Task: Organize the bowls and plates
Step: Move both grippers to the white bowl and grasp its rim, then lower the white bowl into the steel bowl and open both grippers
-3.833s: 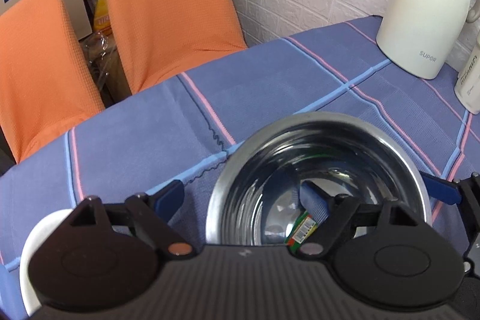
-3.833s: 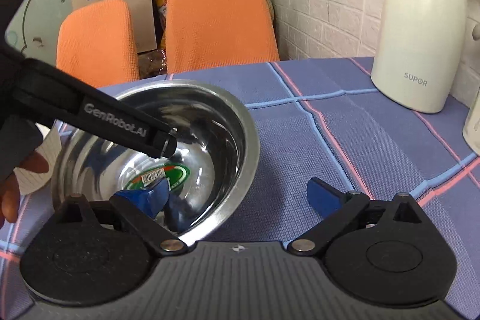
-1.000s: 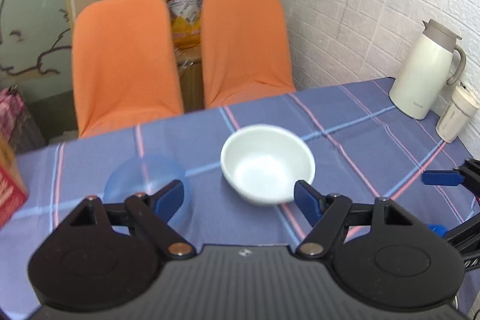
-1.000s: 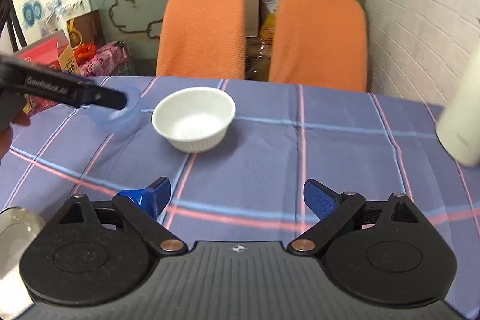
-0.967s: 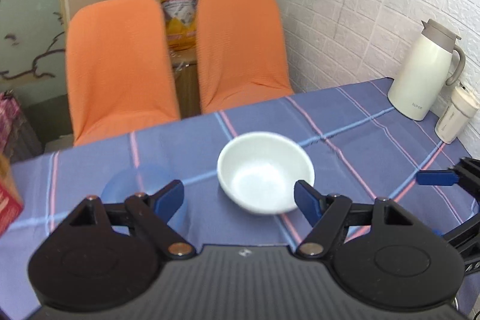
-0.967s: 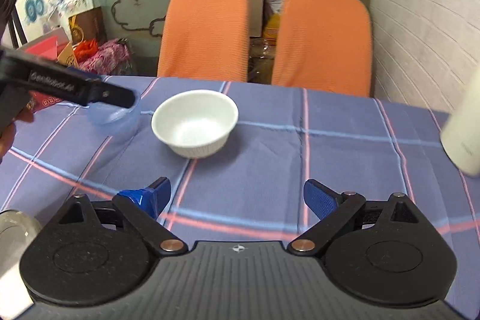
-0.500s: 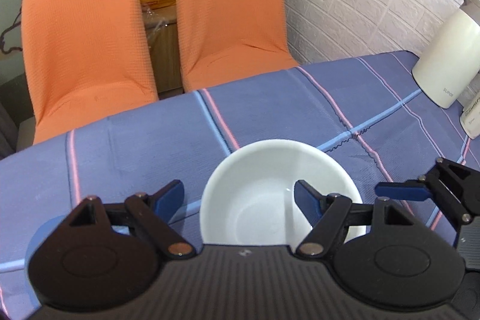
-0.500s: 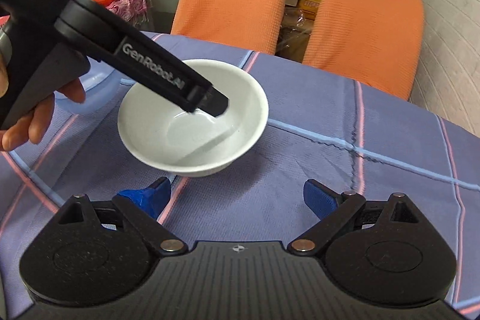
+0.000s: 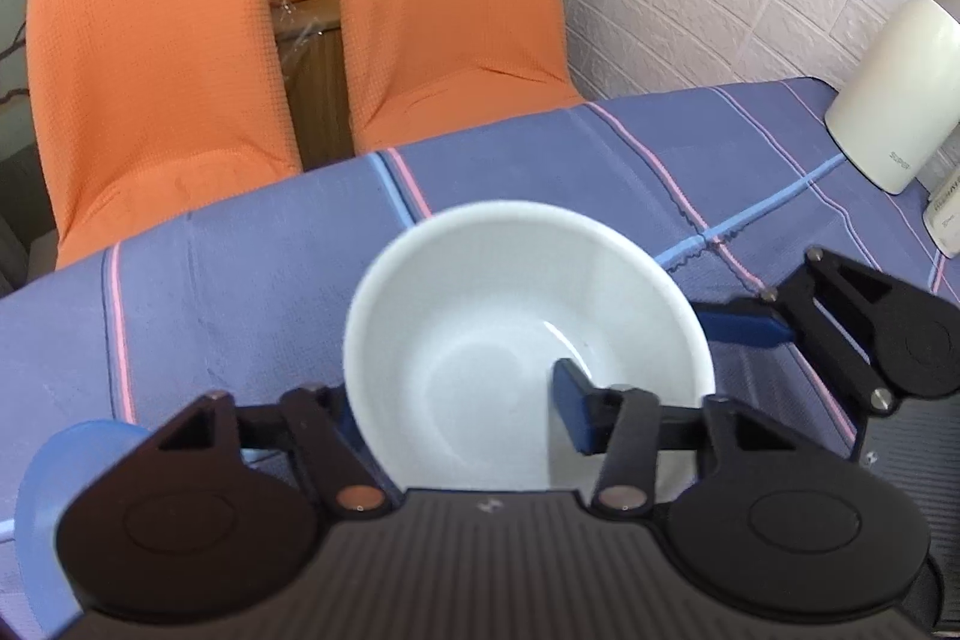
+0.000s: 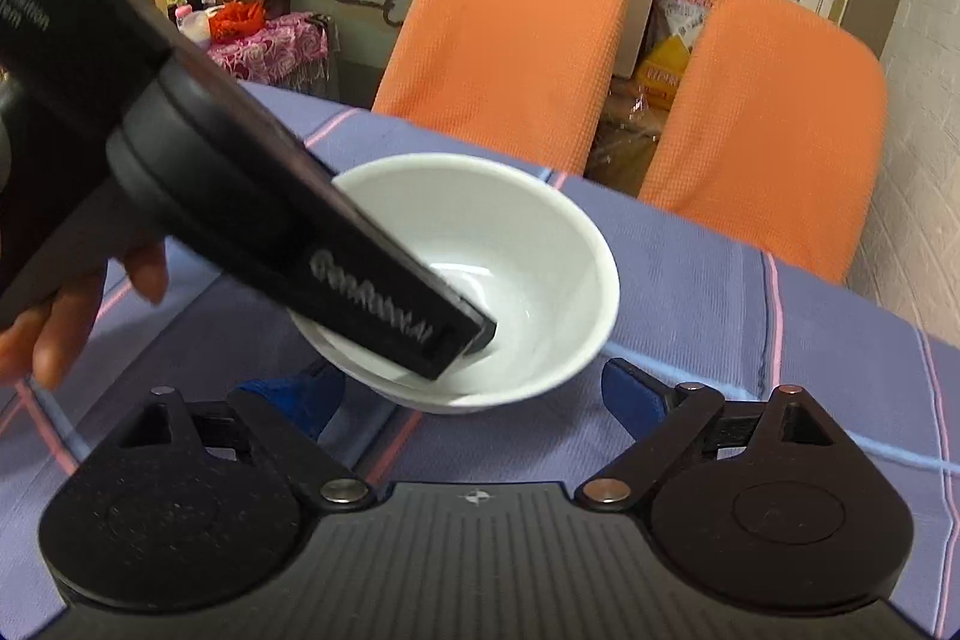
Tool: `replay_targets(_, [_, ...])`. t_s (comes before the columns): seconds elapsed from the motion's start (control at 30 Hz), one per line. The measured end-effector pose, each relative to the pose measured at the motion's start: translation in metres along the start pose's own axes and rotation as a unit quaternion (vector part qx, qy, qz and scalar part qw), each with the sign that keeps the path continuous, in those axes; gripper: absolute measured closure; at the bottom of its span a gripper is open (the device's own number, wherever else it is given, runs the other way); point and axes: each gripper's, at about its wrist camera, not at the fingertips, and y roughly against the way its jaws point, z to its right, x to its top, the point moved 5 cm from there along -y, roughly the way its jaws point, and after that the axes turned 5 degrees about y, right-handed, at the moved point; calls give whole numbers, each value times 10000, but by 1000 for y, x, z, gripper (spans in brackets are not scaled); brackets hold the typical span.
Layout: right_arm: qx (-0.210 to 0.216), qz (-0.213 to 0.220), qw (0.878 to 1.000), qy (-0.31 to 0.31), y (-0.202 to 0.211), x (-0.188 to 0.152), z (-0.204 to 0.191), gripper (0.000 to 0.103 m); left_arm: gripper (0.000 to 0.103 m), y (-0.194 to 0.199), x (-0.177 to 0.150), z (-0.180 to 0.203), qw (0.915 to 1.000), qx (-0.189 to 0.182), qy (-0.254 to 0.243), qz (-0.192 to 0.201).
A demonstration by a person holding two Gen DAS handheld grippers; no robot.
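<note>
With one finger inside the white bowl (image 9: pixel 528 358) at frame centre, left tool (image 9: pixel 456 409) straddles its rim, not clamped yet; right tool (image 10: pixel 474 400) wide, empty. Thin-rim pinch could slip, tipping bowl onto surface (image 9: pixel 240 280).

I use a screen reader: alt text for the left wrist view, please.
The left gripper straddles the near rim of a round white ceramic bowl on a blue plaid tablecloth, one blue fingertip inside.
</note>
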Motion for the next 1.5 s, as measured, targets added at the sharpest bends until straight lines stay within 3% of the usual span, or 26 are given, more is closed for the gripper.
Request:
replay_targets(0.2, [-156, 387, 9991, 39, 14, 5, 0, 23, 56, 12, -1, 8, 9997, -95, -132, 157])
replay_targets(0.4, [-311, 506, 9980, 197, 45, 1, -6, 24, 57, 37, -18, 34, 9993, -150, -209, 283])
replay_targets(0.63, [-550, 678, 9959, 252, 137, -18, -24, 24, 56, 103, -66, 97, 9973, -365, -281, 566])
replay_targets(0.9, [-706, 738, 9947, 63, 214, -71, -98, 24, 54, 159, -141, 164, 9942, -469, -625, 743])
replay_targets(1.17, [-553, 425, 9970, -332, 236, -124, -126, 23, 51, 155, -220, 198, 9948, -589, -715, 412])
replay_targets(1.4, [-445, 220, 9968, -620, 228, -146, -129, 24, 50, 134, -244, 199, 9964, -436, -690, 220])
replay_targets(1.5, [-505, 168, 9964, -660, 232, -151, -129, 23, 28, 134, -243, 195, 9960, -306, -753, 370])
